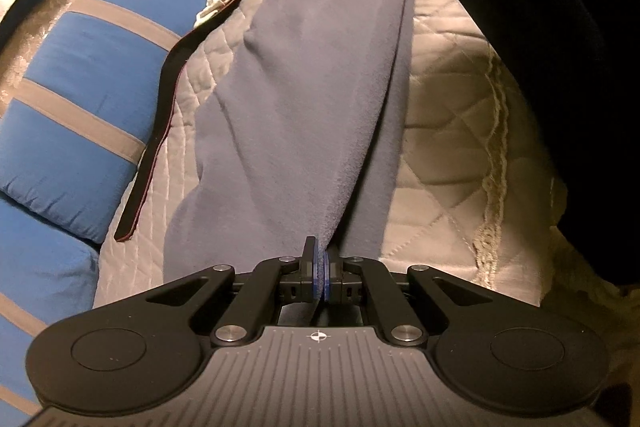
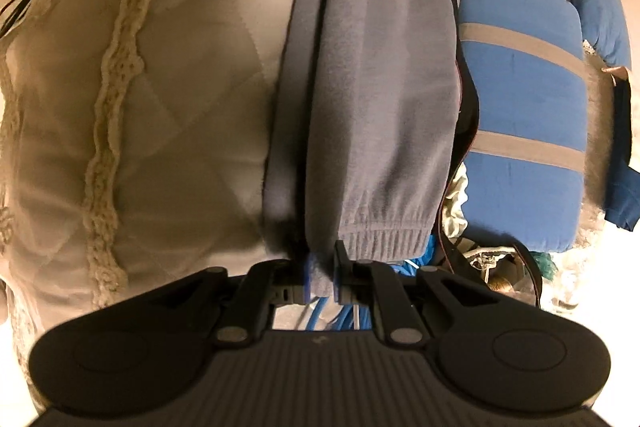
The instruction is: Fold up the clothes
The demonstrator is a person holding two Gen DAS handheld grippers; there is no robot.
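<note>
While both ends are clamped, the grey sweatpants are stretched along the bed.
Left gripper fingers are pressed together on thin fabric at lower centre; right gripper fingers are clamped on the cuff. Thin fabric could be lost from the left grip if tension is raised, or the black strap at left snagged.

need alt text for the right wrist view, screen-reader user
The right gripper is shut on the elastic cuff end of grey sweatpants, which stretch away from the camera across a cream quilted bedspread. A blue pillow with grey stripes lies to the right of the sweatpants, and blue cable shows below the jaws.
</note>
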